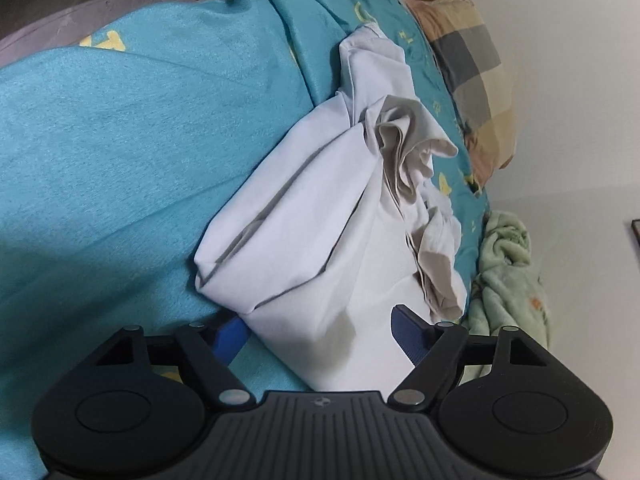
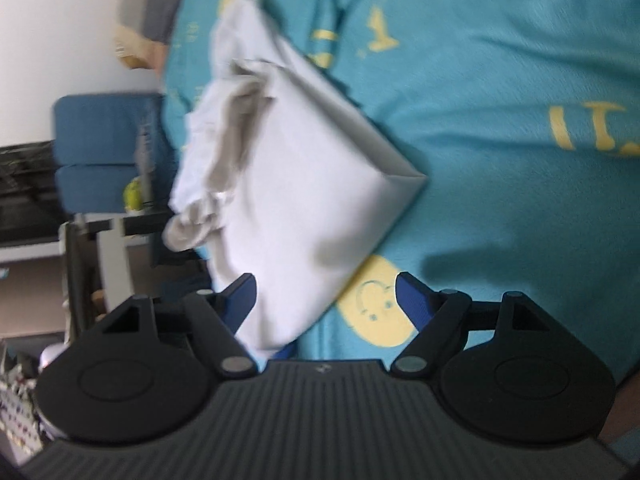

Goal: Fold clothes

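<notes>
Left tongs [image 1: 318, 330]: spread wide, nothing gripped. The near corner of the white garment [image 1: 320, 240] lies between the two blue fingers. The left finger [image 1: 230, 336] sits at the cloth's edge, partly hidden under it; the right finger [image 1: 410, 334] rests on or just above the white fabric. Whether either pad presses, I cannot tell.

Garment: partly folded, on the teal bed cover [image 1: 120, 140]. In the left view its long axis runs from the tongs away to the far right, toward the checked pillow [image 1: 468, 68]. A bunched, greyish ruffle lies along its right side. A green blanket [image 1: 506, 272] sits at the right edge, near the wall.

Right tongs [image 2: 324, 300]: also spread wide, holding nothing. The garment [image 2: 296, 184] lies ahead and to the left; its near tip comes down just beside the left finger [image 2: 240, 296]. The right finger [image 2: 414, 300] stands over bare cover [image 2: 500, 200], apart from the cloth. This view is blurred.

Judgement: both tongs address the same near end. The left one straddles the cloth and looks better placed; the right must shift left to catch an edge.
</notes>
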Demonstrator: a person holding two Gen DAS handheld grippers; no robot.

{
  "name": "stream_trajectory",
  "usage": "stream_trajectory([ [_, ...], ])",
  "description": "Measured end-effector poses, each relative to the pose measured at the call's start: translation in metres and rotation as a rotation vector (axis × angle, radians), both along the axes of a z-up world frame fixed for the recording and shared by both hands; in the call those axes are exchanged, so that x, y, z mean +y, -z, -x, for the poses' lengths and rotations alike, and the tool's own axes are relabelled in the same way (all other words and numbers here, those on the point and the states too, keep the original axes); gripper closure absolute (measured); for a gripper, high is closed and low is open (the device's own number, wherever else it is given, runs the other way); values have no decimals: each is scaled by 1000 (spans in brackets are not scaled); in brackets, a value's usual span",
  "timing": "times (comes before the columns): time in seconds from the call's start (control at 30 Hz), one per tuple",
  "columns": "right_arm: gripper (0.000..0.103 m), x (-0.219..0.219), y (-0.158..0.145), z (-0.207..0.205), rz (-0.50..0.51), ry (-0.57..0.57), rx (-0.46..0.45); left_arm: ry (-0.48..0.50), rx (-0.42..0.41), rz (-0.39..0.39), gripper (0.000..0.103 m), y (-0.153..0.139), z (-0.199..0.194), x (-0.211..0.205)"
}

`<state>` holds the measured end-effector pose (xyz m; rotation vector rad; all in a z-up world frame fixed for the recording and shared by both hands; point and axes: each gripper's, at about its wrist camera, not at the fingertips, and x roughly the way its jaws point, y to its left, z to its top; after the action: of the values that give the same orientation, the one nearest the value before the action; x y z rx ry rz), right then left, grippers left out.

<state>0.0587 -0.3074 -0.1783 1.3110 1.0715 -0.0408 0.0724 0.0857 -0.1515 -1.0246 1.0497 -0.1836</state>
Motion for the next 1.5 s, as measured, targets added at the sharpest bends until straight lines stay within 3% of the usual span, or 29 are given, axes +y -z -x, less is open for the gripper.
stream_trajectory([
  [0.1,24,-1,9,-12,15,30,17,-2,-3,-3,28,0,-2,-2],
  [0.27,27,1,10,-22,29,86,-29,-6,-2,-2,34,2,-3,-2],
  [0.37,52,0,14,-25,50,98,-24,-2,1,1,52,4,-5,-1],
  [0.4,74,0,15,-26,59,92,-19,-1,5,-1,70,4,-6,0],
  [0.43,86,1,14,-25,66,84,-23,-3,9,-1,79,5,-6,2],
  [0.5,93,2,7,-23,86,75,-56,-13,6,12,86,5,-5,4],
  [0.7,96,5,-31,-13,162,48,-189,-31,-93,28,91,-25,10,9],
  [1.03,97,5,-99,27,196,59,-305,-58,-200,12,93,-105,65,11],
  [1.23,97,11,-137,84,267,60,-354,-54,-215,7,93,-138,124,11],
  [1.5,96,16,-156,157,244,111,-371,-66,-203,10,93,-168,194,14],
])
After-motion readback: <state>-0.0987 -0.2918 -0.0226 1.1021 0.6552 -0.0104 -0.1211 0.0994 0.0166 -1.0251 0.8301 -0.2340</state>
